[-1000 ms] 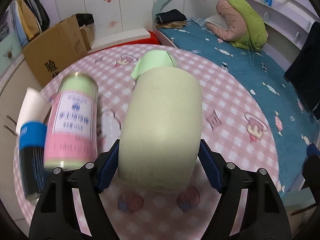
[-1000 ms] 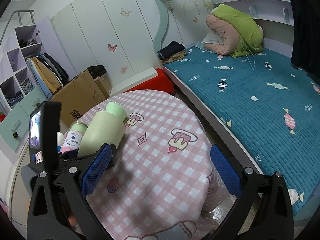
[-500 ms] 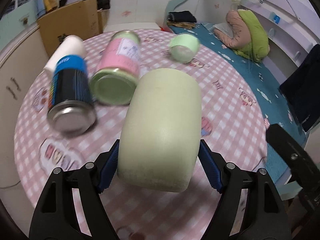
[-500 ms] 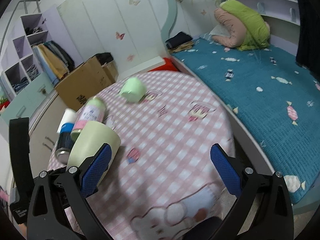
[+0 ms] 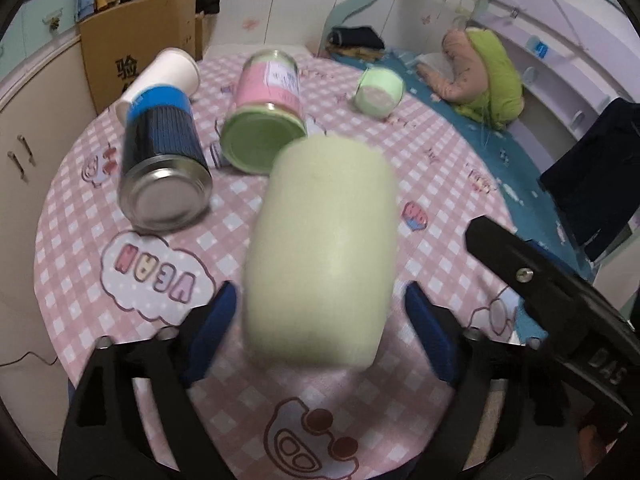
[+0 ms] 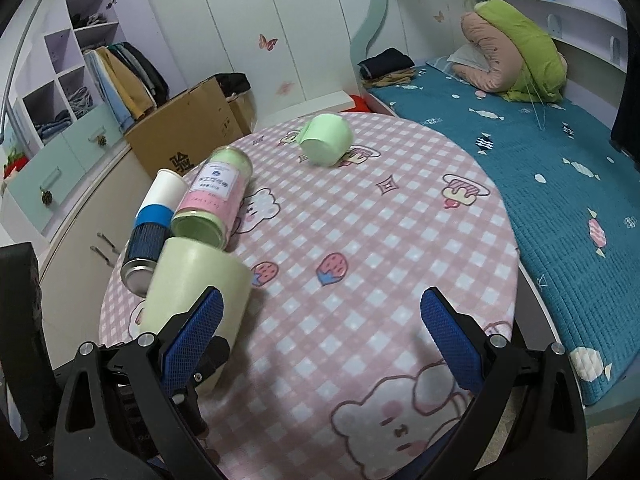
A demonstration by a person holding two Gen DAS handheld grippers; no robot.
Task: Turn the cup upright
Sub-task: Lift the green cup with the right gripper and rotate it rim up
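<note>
A pale yellow-green cup (image 5: 320, 252) stands between the fingers of my left gripper (image 5: 320, 320). The blue pads now stand apart from its sides, with gaps on both sides, so the gripper is open. In the right wrist view the cup (image 6: 192, 276) stands on the pink checked table (image 6: 360, 264) at the left, its wider end on top, with the left gripper's fingers at its base. My right gripper (image 6: 320, 340) is open and empty over the table's near edge.
A pink-labelled jar (image 5: 268, 116), a blue and black can (image 5: 160, 152) and a white paper cup (image 5: 168, 72) lie on their sides behind the cup. A small green cup (image 5: 378, 90) lies at the far side. A bed (image 6: 540, 160) is to the right.
My left gripper has tilted the cup toward upright and set it on the table. Its pads have opened away from the cup. The right gripper has stayed open.
</note>
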